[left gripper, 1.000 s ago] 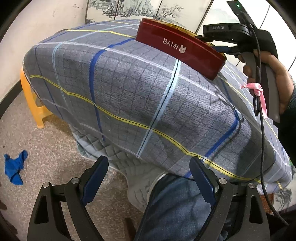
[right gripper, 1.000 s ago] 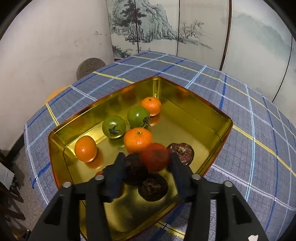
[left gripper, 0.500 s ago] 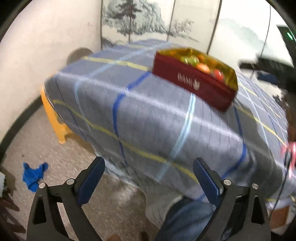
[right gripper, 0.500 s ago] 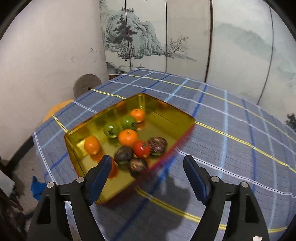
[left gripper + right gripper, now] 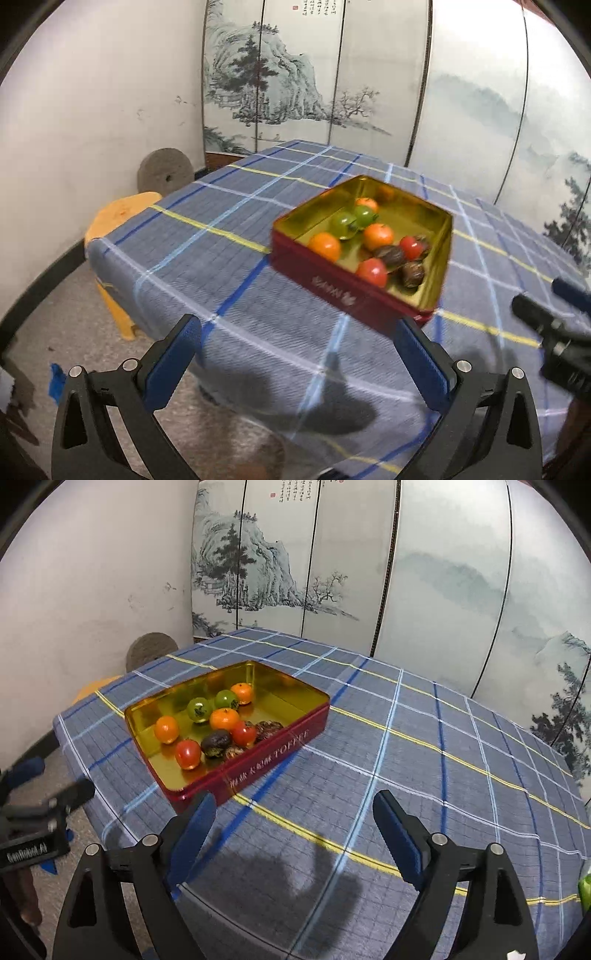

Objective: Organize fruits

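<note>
Right wrist: fruit tin ahead-left of right claw; claw opening, empty, apart from tin.

Red tin, gold inside, open, flat on the plaid tabletop near its left corner. In the tin: three oranges, two green tomatoes toward its far side, two red tomatoes and three dark brown fruits clustered touching along its near wall.
</note>
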Available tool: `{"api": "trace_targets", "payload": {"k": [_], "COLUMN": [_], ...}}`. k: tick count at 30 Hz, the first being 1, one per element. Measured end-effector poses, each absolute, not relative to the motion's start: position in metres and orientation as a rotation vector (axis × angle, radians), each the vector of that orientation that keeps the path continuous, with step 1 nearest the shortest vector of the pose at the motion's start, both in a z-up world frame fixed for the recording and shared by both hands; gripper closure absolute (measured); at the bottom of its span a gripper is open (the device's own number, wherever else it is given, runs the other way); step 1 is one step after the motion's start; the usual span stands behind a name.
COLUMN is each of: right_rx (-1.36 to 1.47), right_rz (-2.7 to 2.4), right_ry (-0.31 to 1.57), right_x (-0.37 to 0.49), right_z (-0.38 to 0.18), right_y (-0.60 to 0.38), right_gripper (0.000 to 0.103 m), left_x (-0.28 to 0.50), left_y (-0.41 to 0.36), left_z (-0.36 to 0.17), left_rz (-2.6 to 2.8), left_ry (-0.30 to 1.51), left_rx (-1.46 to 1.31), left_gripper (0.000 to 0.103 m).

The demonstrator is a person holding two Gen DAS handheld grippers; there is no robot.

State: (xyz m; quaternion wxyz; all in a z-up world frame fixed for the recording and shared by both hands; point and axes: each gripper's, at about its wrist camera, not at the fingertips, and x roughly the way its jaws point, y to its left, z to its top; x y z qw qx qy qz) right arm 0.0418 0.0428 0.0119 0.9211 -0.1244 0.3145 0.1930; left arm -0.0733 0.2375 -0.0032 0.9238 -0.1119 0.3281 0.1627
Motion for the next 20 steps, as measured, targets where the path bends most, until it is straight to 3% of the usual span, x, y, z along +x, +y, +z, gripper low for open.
{"api": "trace_targets", "payload": {"k": [20], "right_rx": [-0.213], "right_rz": [0.406], "right_ry": [0.683], "right_x": [0.04], "right_z": [0.009], "right_y": [0.037], "right_gripper": [0.018], "left_x": [-0.071], "left_y": [0.219], "left_z": [-0.001], "left_rz": [0.356], "left_ry": [0.646], "left_rx": [-0.208], "left_gripper": [0.0]}}
